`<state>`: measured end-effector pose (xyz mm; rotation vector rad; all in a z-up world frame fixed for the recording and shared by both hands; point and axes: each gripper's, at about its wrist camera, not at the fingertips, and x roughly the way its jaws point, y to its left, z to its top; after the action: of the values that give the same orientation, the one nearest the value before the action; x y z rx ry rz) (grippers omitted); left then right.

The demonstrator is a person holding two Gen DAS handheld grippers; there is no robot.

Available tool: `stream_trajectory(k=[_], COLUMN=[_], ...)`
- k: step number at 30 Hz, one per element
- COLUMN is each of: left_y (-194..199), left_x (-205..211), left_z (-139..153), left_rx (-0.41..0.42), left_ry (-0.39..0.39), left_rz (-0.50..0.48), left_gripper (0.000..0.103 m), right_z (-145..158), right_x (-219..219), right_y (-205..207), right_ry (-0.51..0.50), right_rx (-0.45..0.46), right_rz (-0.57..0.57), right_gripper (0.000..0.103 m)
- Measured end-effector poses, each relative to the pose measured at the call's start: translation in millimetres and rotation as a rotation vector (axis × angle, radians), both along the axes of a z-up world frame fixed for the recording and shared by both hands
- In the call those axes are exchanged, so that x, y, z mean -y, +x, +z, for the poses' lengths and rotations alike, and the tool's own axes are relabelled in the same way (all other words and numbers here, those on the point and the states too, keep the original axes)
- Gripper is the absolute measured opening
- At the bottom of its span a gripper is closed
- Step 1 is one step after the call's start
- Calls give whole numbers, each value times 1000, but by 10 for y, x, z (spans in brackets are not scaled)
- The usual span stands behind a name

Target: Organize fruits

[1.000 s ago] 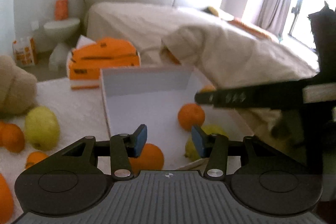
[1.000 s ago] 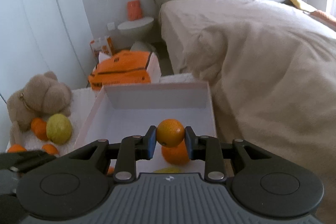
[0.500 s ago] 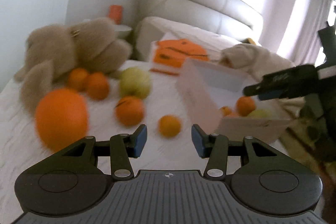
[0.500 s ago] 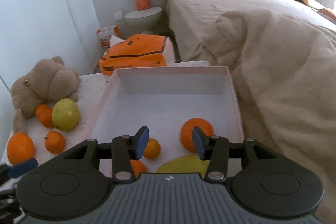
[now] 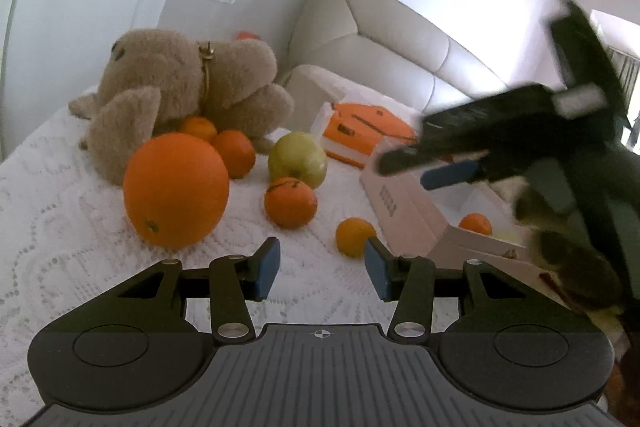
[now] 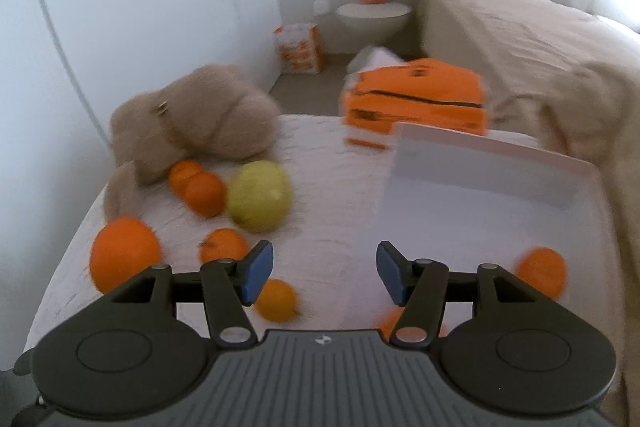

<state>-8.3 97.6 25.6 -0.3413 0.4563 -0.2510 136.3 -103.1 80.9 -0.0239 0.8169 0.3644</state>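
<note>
The left gripper is held wide open with nothing between its blue pads; a small orange lies on the white cloth just ahead of its right-hand pad. The right gripper is likewise spread wide and grips nothing; in the left wrist view it is seen, blurred, above the white box.

The box is taken as the landmark. Inside it, an orange is seen by the near corner, with a pale yellow-green fruit partly visible beside it. In the right wrist view an orange is shown within the box near its right wall, and another is mostly hidden behind the right gripper's finger.

To the left of the box, on the cloth, a medium orange is placed, with a green apple just behind it. Further left, a large orange is set, well apart from the box. Two more oranges are tucked against a brown teddy bear, which is farthest from the box. Behind the box, a stack of orange packages is found. A beige bed is seen beyond the box to the right.
</note>
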Motion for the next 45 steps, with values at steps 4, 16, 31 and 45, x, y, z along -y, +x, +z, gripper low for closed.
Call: stream_trajectory(k=[4, 16, 31, 45], left_y=[-39, -3, 76, 94], left_x=[-37, -220, -177, -88], left_z=[-20, -87, -113, -115], left_rx=[5, -34, -55, -67], left_ry=[-11, -84, -37, 20], left_rz=[20, 92, 79, 72], left_gripper=[51, 51, 51, 51], right_z=[13, -385, 149, -525], right_x=[-387, -1110, -562, 478], right_y=[231, 924, 5, -1035], right_ry=[-44, -170, 36, 38], right_rx=[13, -126, -48, -32], right_rz=[14, 31, 87, -120], right_gripper=[77, 71, 59, 60])
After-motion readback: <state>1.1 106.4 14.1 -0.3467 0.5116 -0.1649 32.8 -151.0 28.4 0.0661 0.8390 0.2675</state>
